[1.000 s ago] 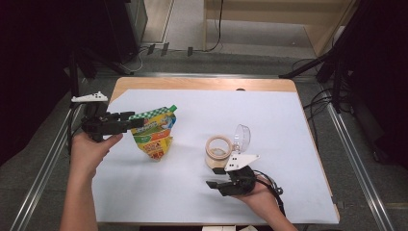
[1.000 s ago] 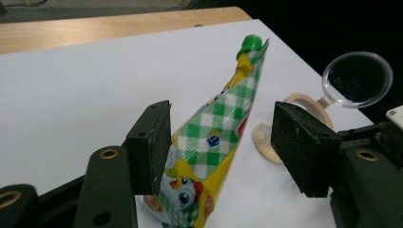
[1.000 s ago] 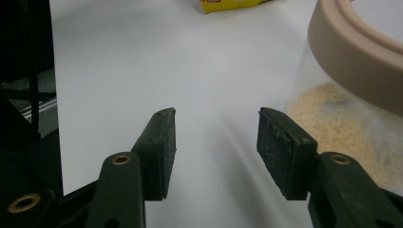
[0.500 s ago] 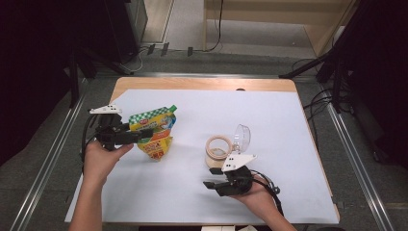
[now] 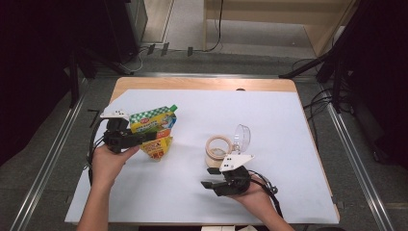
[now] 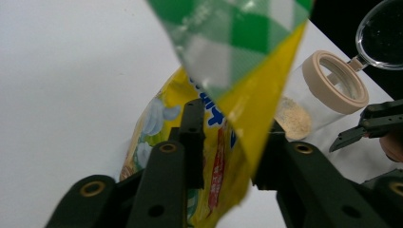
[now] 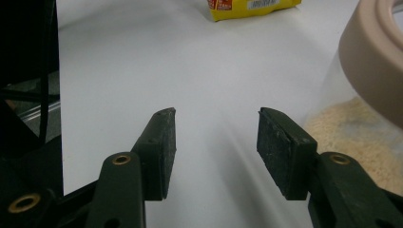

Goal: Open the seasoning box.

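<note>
Crinkly plastic film makes up the yellow snack pouch with a green-and-white chequered top (image 6: 223, 118), so it looks light, soft and slippery, likely to buckle or slide if squeezed at its bulging middle. The left gripper (image 5: 144, 138) has just been closing its jaws with the pouch between them; in the left gripper view the film fills the gap and both pads appear to bear on it, so I judge it clamped on the pouch. The stiffer sealed edge near the chequered top seems the surest place to take hold, since the loose belly below would fold.

Beyond the left gripper, past the pouch, lies the clear jar with a beige rim and hinged clear lid (image 5: 222, 150), open and on its side, pale crumbs inside. It is rigid but would roll, and the lid hinge looks fragile. The right gripper (image 5: 208, 184) sits just short of that jar, jaws apart with nothing between them.

Both things rest on a smooth white sheet over the wooden table (image 5: 202, 84), a surface offering little friction. Around it are grey floor, cables and dark stands.
</note>
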Motion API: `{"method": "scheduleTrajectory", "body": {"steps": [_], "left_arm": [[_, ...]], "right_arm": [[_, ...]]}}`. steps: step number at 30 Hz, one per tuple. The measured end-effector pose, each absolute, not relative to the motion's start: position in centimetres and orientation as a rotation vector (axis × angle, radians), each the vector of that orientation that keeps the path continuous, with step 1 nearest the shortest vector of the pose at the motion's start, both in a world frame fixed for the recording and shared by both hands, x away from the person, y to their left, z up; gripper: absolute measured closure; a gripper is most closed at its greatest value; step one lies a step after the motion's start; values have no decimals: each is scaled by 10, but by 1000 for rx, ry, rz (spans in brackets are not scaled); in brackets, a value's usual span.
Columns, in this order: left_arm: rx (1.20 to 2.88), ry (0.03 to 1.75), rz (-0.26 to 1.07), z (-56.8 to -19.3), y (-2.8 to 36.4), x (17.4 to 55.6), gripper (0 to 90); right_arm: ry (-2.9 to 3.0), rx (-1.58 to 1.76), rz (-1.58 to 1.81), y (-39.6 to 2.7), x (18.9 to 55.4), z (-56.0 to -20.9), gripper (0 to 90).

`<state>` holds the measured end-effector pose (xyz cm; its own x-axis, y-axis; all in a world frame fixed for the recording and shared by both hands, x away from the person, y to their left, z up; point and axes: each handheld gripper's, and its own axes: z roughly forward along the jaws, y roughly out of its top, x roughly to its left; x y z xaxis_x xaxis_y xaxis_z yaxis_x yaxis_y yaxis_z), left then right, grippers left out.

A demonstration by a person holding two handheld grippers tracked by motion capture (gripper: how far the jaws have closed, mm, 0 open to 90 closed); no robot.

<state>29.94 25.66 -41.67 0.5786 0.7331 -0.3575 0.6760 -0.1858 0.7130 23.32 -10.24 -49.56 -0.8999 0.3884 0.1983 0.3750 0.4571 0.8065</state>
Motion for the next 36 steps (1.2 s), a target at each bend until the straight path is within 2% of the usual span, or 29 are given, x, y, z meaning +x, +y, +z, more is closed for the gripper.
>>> {"method": "scheduleTrajectory", "body": {"steps": [7,13,24,33,36], "left_arm": [[1903,1102,91,-414,256,297,900],[1931,1094,72,-406,248,296,900],[1958,1054,-125,-385,234,292,900],[1993,960,-143,-368,217,283,900],[2005,925,-156,-363,211,280,900]], "right_arm": [[2652,713,1492,-98,234,-497,492],[2648,715,1505,-94,233,-497,492],[2644,736,1504,-88,233,-502,492],[2618,738,1498,-82,234,-505,502],[2619,756,1497,-80,235,-507,534]]}}
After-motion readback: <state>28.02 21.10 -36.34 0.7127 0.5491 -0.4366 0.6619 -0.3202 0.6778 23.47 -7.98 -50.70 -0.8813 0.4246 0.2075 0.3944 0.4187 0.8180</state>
